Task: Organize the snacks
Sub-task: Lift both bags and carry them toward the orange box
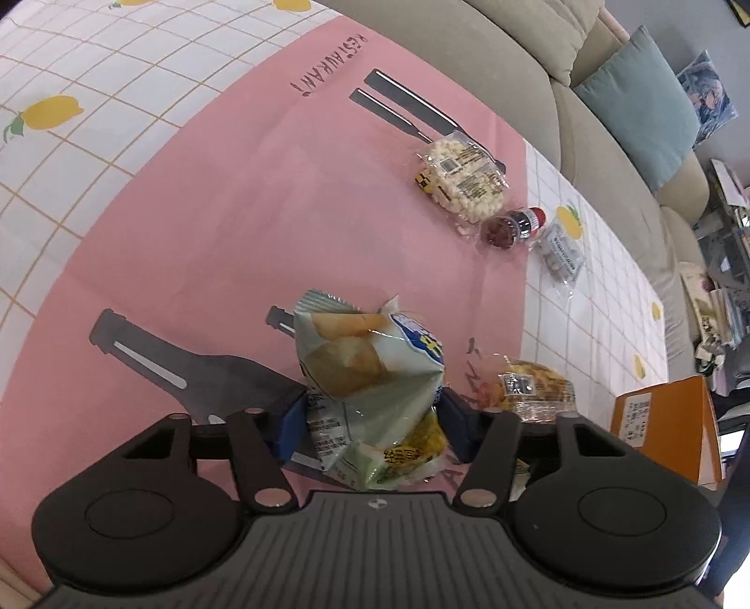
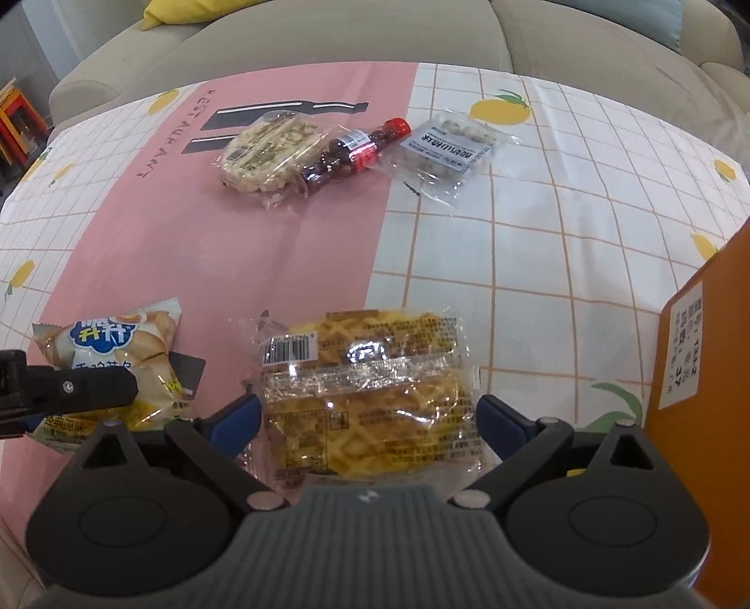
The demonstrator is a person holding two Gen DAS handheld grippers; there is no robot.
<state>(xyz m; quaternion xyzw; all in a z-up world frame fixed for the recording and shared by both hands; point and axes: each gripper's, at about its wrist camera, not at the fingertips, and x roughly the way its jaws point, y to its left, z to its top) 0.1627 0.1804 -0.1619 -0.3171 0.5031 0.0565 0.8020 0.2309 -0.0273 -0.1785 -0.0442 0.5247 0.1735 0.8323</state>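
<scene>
My left gripper (image 1: 370, 417) is shut on a pale green chip bag (image 1: 370, 370), crumpled between its blue pads and held just above the pink cloth; the bag also shows in the right wrist view (image 2: 117, 356). My right gripper (image 2: 370, 417) has its blue pads on both sides of a clear-wrapped waffle pack (image 2: 370, 398); I cannot tell whether they press it. The waffle pack also shows in the left wrist view (image 1: 534, 389). A rice-cracker pack (image 2: 267, 150), a red-capped bottle (image 2: 351, 150) and a small clear candy bag (image 2: 445, 150) lie together at the far side.
An orange cardboard box (image 2: 703, 398) stands at the right edge of the table; it also shows in the left wrist view (image 1: 665, 431). A beige sofa (image 2: 328, 33) with cushions runs behind the table. The tablecloth (image 2: 539, 262) is pink in the middle and white-checked with lemons elsewhere.
</scene>
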